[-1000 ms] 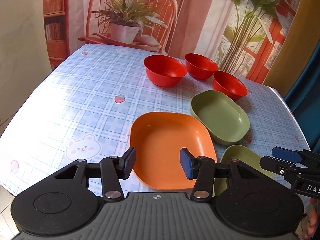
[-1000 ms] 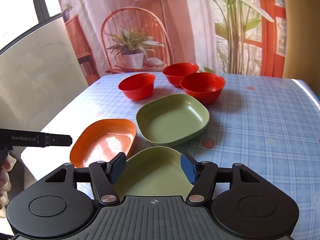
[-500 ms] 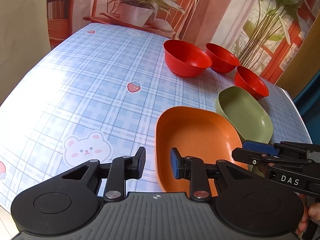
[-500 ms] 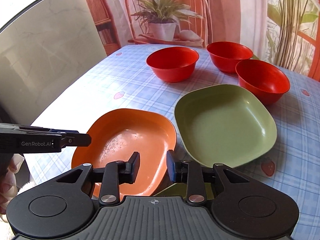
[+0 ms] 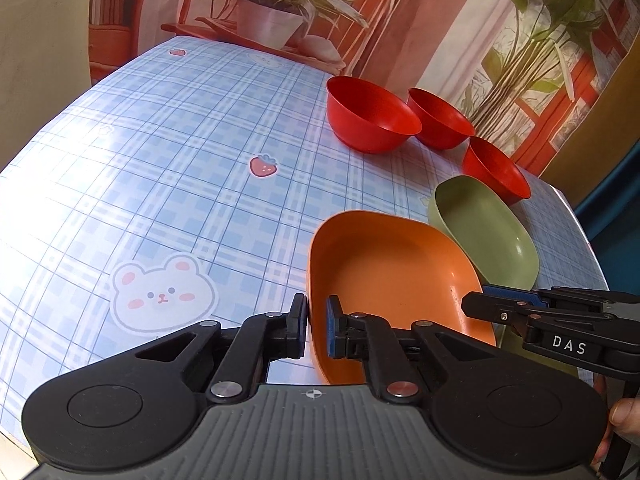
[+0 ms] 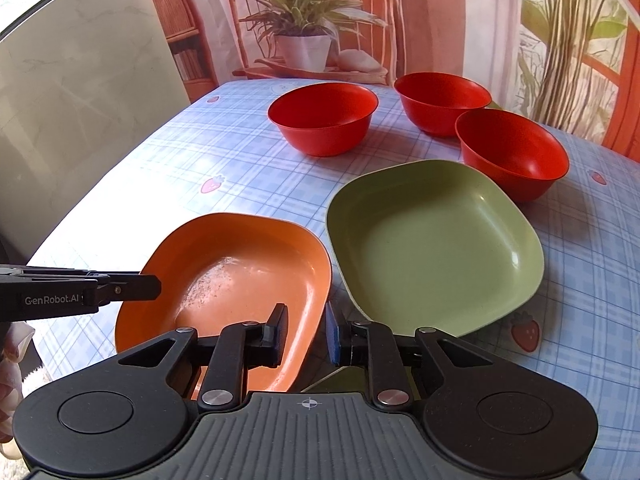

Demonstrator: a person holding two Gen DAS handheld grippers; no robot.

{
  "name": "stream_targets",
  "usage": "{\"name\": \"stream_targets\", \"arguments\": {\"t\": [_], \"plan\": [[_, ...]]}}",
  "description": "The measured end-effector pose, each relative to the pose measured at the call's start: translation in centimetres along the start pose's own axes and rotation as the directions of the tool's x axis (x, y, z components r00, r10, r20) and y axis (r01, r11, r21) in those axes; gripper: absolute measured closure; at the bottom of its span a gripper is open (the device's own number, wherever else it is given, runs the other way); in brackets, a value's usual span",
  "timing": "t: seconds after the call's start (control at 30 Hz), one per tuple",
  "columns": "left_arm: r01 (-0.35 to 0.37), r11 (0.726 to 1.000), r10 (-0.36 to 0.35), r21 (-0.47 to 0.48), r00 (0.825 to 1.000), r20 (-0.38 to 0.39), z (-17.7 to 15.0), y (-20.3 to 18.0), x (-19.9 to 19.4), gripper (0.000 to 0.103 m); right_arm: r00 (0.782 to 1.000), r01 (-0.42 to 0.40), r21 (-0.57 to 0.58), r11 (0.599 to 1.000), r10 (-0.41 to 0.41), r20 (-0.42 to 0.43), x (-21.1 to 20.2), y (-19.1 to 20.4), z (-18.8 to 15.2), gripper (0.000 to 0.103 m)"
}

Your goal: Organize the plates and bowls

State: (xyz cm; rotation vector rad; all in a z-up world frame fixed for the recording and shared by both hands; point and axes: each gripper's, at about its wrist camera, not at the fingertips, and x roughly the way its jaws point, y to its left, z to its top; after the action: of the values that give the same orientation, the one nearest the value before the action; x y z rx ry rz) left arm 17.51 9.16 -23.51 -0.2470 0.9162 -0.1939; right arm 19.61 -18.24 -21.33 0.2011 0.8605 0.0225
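Your table (image 5: 168,152), under its blue checked cloth with strawberries and a bear face, fills most of both views. On it, in the right wrist view, the green plate (image 6: 436,248) sits at centre right, and the orange plate (image 6: 228,276) lies just left of it, their rims very near or touching. Three red bowls stand behind them toward the top of the frame: the left red bowl (image 6: 324,116) apart from the others, the back red bowl (image 6: 442,100) and the right red bowl (image 6: 514,152) close together, the last just beside the green plate's far corner.

Your left gripper (image 5: 317,328) sits at lower centre of its own view. Its fingers are drawn nearly together, with the left rim of the orange plate (image 5: 384,272) in the narrow gap between the pads; the pads look pressed on that rim.

Your right gripper (image 6: 306,334) sits at lower centre of its view, fingers a little further apart, straddling the plate's near right rim. The rim lies in the gap, but you cannot tell from either view whether the pads actually touch it. A sliver of another green plate (image 6: 344,380) shows just under this gripper.
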Motion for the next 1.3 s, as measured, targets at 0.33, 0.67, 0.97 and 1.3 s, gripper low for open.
{"name": "stream_targets", "arguments": {"t": [0.33, 0.67, 0.97, 1.3], "plan": [[0.005, 0.999, -0.009, 0.047, 0.997, 0.083, 1.4, -1.6, -3.6, 0.092, 0.996, -0.032, 0.023, 0.999, 0.029, 0.089, -4.0, 0.4, 0.6, 0.087], [0.072, 0.980, -0.092, 0.186, 0.991, 0.102, 0.9, -6.5, -5.7, 0.092, 0.987, -0.015, 0.128, 0.992, -0.006, 0.161, -10.8, -2.0, -2.4, 0.087], [0.160, 0.940, -0.168, 0.301, 0.986, 0.001, -1.9, -10.3, -2.8, 0.092, 0.993, 0.055, 0.273, 0.960, -0.081, 0.083, -13.5, -5.4, -9.4, 0.087], [0.148, 0.898, -0.134, 0.415, 0.989, -0.063, -3.1, -12.0, 0.1, 0.090, 0.992, 0.115, 0.299, 0.947, -0.127, 0.019, -12.4, -6.5, -11.2, 0.087]]}}
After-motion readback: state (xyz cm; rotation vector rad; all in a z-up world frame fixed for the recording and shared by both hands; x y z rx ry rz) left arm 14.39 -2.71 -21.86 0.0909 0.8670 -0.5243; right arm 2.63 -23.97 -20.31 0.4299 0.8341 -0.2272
